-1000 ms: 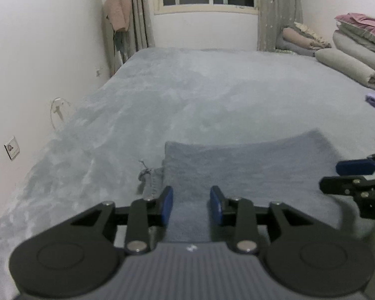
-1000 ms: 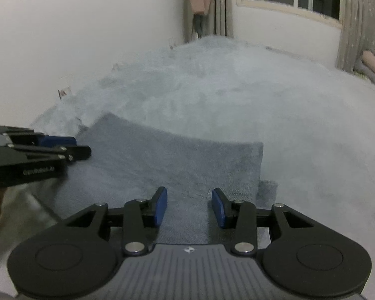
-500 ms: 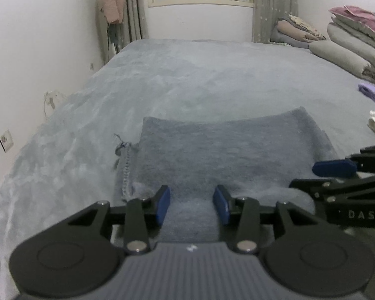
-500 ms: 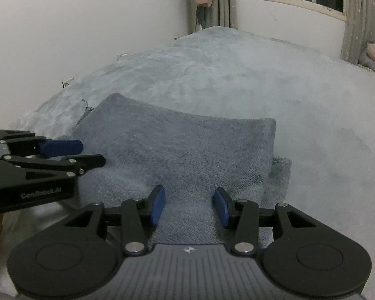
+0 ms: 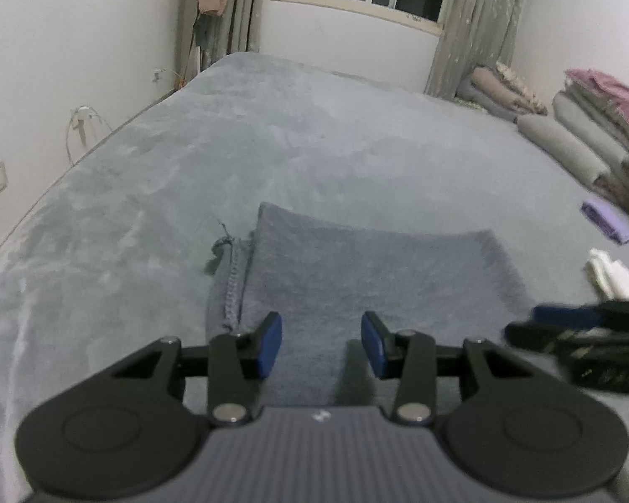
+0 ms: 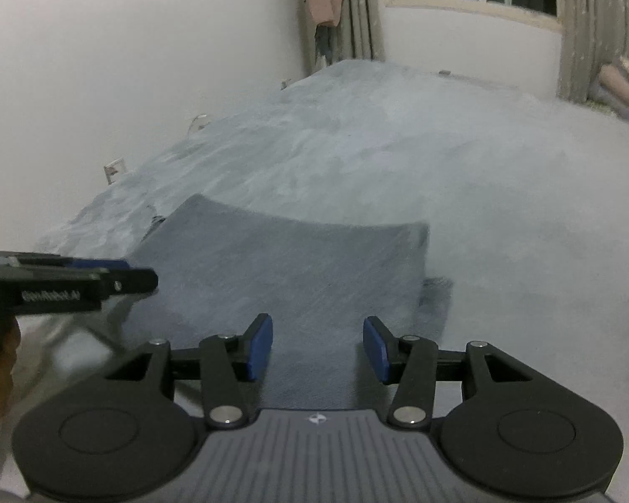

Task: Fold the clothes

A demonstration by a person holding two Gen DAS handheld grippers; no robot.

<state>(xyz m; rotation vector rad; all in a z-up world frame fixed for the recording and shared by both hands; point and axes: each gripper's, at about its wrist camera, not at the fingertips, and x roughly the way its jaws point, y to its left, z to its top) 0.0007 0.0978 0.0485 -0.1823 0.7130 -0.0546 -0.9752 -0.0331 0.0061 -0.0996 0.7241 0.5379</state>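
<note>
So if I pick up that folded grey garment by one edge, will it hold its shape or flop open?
The folded grey garment would probably flop: it looks like soft knit lying limp on the bed cover. Its layers seem loose, with an under-layer and a stray thread showing at one side, so the fold would likely open. It looks unlikely to slide, fuzzy on fuzzy.

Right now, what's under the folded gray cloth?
The gray cloth lies on the bed. A knitted edge of a lower layer sticks out at its left. The rest beneath is covered.

Black left gripper (image 5: 320,343) — blue-padded jaws, silver screws, ribbed grey body
</note>
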